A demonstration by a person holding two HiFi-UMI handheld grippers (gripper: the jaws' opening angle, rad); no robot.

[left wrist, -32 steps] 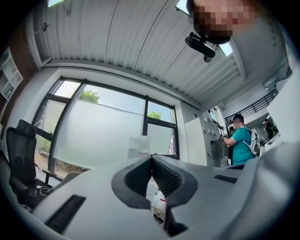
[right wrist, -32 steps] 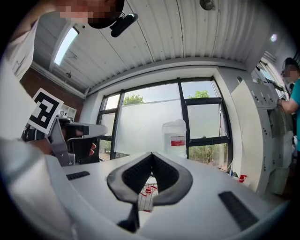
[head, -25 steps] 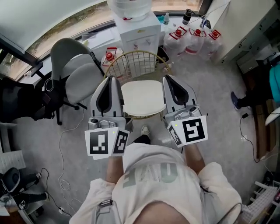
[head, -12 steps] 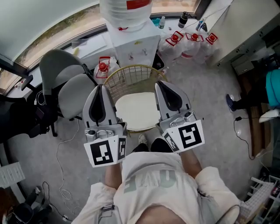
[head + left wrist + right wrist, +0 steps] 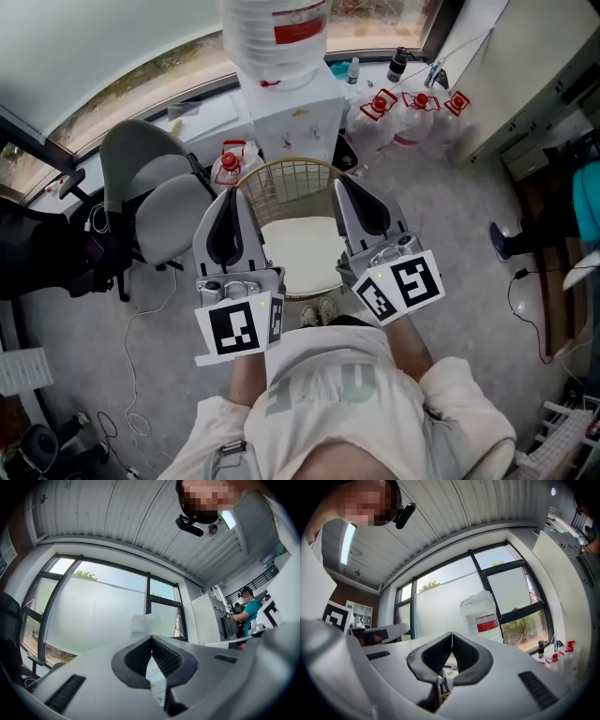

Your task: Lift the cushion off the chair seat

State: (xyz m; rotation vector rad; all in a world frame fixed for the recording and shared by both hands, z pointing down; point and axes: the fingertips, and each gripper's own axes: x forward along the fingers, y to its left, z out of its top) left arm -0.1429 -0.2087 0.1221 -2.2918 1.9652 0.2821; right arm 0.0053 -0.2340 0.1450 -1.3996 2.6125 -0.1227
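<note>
One flat, cream, round-cornered cushion [image 5: 300,248] lies on the seat of a gold wire chair [image 5: 286,183], between the left gripper [image 5: 231,199] and right gripper [image 5: 349,187], two grey shells whose ribbed black jaws press together on nothing. Both have edged farther over the chair than a second ago; the cushion stays put.

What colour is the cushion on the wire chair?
The cushion is plain cream white, seen best in the head view.
</note>
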